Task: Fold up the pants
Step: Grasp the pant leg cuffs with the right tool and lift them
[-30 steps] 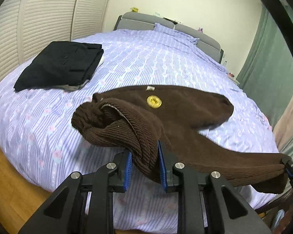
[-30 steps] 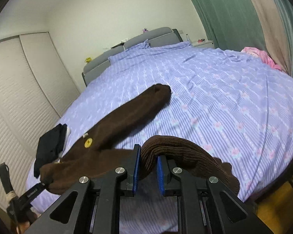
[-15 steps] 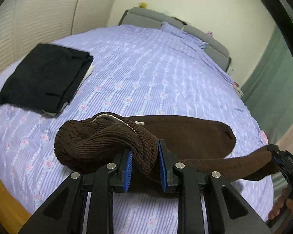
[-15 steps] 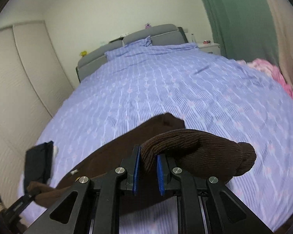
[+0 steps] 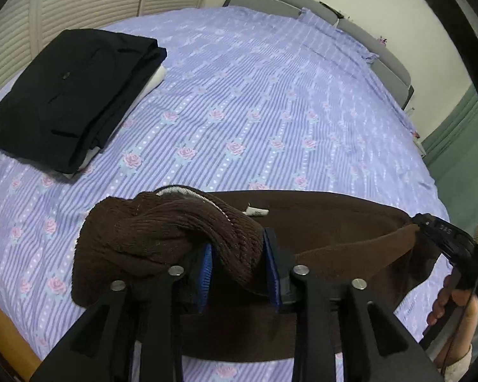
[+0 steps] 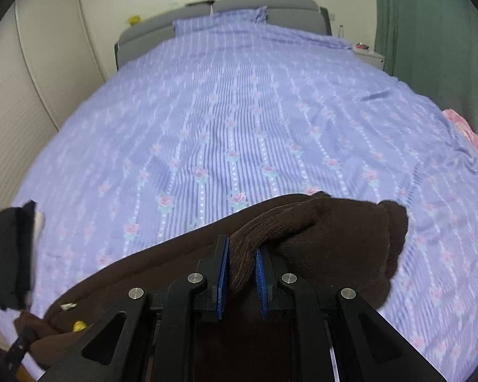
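Brown corduroy pants (image 5: 318,219) lie across the near part of the bed. My left gripper (image 5: 237,273) is shut on a bunched waist end (image 5: 162,232) of the pants, held just above the cloth below. My right gripper (image 6: 241,275) is shut on the bunched leg end (image 6: 334,238); it also shows at the right edge of the left wrist view (image 5: 443,235), with the pants edge stretched between the two grippers. A white label (image 5: 256,212) shows on the lower layer.
A lilac striped floral bedspread (image 5: 271,95) covers the bed. A folded black garment stack (image 5: 67,95) lies at the near left, also in the right wrist view (image 6: 14,254). Grey headboard (image 6: 239,9) at the far end. Wooden bed edge (image 5: 3,328) at lower left. Pink cloth (image 6: 462,127) at right.
Both grippers have carried their pants ends forward over the bed, bringing the held leg over the other one. The yellow badge is now covered in the left wrist view.
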`<action>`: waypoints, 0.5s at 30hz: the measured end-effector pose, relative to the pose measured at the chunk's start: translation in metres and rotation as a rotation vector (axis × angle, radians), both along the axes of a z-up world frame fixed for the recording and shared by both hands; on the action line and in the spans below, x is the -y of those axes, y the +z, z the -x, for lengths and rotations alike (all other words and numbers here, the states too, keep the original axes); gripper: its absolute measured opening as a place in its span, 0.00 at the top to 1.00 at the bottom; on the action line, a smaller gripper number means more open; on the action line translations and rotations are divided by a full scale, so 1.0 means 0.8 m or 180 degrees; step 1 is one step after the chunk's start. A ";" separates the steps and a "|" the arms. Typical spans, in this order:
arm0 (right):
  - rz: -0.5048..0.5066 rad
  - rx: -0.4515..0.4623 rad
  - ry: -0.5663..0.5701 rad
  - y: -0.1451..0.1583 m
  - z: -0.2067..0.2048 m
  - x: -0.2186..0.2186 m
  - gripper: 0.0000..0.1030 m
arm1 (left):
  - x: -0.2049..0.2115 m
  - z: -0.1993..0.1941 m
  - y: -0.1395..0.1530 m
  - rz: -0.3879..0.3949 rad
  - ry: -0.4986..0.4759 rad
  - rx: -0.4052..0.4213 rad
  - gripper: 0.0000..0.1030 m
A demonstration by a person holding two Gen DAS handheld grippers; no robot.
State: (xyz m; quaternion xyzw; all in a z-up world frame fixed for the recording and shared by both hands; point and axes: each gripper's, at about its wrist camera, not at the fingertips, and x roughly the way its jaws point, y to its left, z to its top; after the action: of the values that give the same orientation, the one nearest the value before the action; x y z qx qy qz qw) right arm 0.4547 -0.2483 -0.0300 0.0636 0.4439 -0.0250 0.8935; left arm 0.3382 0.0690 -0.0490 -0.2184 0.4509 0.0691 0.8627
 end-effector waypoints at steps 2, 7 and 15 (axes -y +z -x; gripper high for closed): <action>0.0035 -0.0091 0.0019 -0.015 -0.014 -0.004 0.84 | -0.003 -0.005 -0.002 -0.0035 -0.0034 -0.0024 0.50; 0.0099 -0.0057 0.0184 -0.021 -0.013 -0.017 0.43 | -0.006 0.004 0.012 -0.0068 -0.0246 0.0142 0.14; -0.0051 0.0350 0.0496 0.035 0.085 -0.045 0.32 | -0.026 0.069 0.040 -0.0183 -0.0213 0.0307 0.03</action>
State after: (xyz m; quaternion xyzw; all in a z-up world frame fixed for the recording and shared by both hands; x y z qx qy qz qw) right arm 0.3863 -0.2124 -0.0019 0.0372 0.3980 0.0517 0.9152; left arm 0.2828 0.0900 -0.0167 -0.1813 0.4137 0.0425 0.8912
